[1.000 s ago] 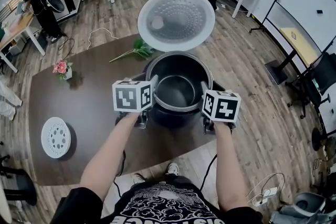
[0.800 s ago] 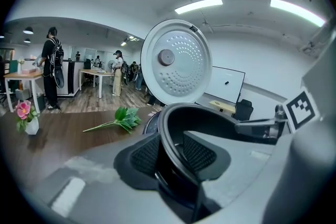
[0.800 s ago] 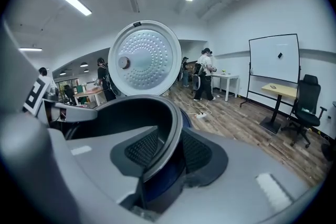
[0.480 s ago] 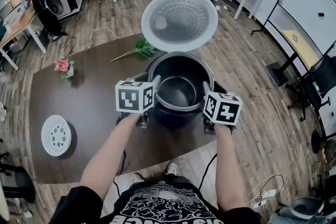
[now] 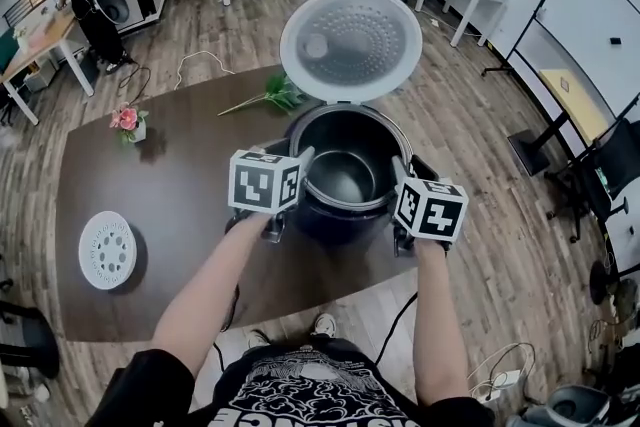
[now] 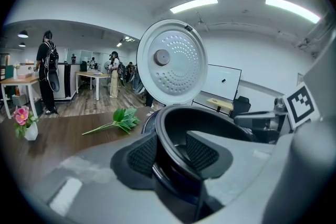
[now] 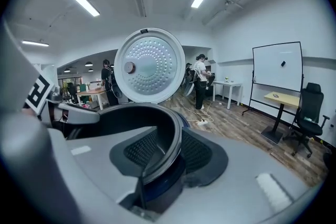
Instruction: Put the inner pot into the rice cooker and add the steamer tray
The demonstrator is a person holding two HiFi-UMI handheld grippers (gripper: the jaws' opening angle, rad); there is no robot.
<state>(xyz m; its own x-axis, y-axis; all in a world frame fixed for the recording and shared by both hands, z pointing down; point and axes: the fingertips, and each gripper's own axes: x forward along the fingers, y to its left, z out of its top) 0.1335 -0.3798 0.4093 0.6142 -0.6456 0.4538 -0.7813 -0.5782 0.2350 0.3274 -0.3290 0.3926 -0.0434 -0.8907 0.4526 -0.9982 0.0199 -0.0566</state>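
Two grippers straddle the rim of the stiff, smooth, probably weighty inner pot (image 5: 345, 177) seated in the rice cooker (image 5: 335, 223): left gripper (image 6: 173, 153) jaws have just been opening around it, right gripper (image 7: 167, 152) jaws pinch it.

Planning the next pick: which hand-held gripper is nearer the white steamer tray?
Left. The left hand-held gripper, jaws just opening around the inner pot rim, sits toward the steamer tray; the right hand-held gripper holds the rim's far side.
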